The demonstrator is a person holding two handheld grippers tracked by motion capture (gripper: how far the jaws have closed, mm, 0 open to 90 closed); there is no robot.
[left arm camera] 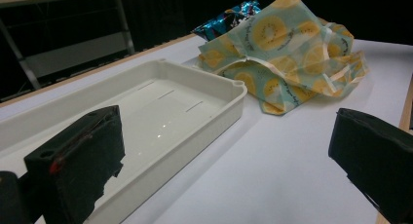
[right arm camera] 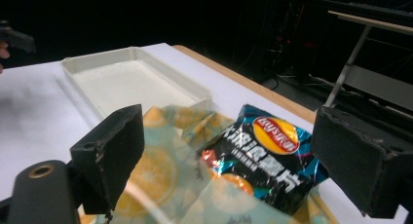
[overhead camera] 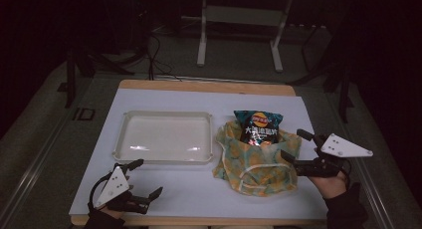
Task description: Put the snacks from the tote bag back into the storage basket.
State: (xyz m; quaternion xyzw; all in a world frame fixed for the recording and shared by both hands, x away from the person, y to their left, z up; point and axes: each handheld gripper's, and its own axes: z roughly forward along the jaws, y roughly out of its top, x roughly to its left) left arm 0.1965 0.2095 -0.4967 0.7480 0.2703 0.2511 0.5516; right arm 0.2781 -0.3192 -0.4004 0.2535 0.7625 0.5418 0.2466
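The bag of potato chips lies half on the far edge of a lemon-print cloth bag, on the right half of the white-covered counter. In the right gripper view its lower end seems tucked under a fold of the fabric, so it reads as partly inside the cloth bag's mouth rather than fully out. The empty white tray sits just beside the cloth bag on its left, touching nothing else.

The right hand-held gripper hovers at the cloth bag's right edge with its jaws spread wide and pinching nothing; its own camera looks straight at the chip bag between the two pads. The left hand-held gripper rests near the front of the counter below the tray, jaws likewise spread and empty.

Judging by this layout, the work (most likely moving the chips between cloth bag and tray) has hardly begun: no grasp is made, and the whole transfer remains.
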